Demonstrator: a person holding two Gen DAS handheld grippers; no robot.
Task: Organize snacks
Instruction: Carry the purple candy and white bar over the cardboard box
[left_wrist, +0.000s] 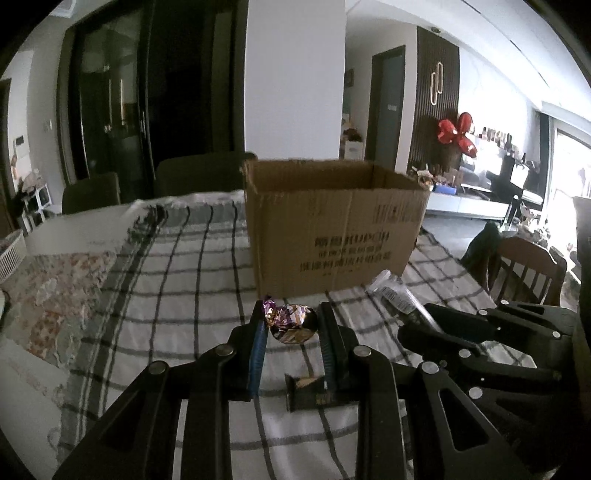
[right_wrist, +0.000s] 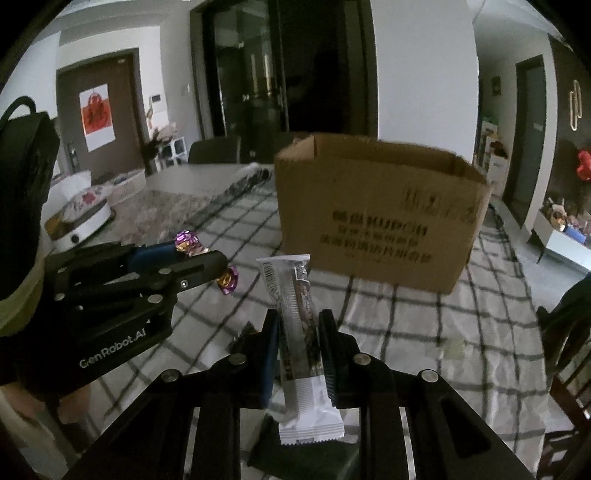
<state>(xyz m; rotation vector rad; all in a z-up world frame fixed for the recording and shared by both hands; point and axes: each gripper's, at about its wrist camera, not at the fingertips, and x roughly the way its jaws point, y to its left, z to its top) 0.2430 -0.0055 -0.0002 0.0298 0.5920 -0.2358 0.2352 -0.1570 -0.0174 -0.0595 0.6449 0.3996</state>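
My left gripper (left_wrist: 291, 325) is shut on a purple-and-gold foil candy (left_wrist: 291, 322), held above the checked tablecloth in front of an open cardboard box (left_wrist: 332, 229). In the right wrist view the left gripper (right_wrist: 207, 258) shows at the left with the candy (right_wrist: 188, 242) sticking out both sides. My right gripper (right_wrist: 297, 332) is shut on a long clear-and-white snack bar packet (right_wrist: 299, 325), pointing toward the box (right_wrist: 376, 210). The right gripper shows in the left wrist view (left_wrist: 424, 325) at the right with the packet's end (left_wrist: 391, 291).
A dark wrapped snack (left_wrist: 310, 391) lies on the cloth under the left gripper; another dark packet (right_wrist: 295, 450) lies under the right one. A white round appliance (right_wrist: 81, 221) sits at the table's left. Chairs (left_wrist: 524, 273) stand around the table.
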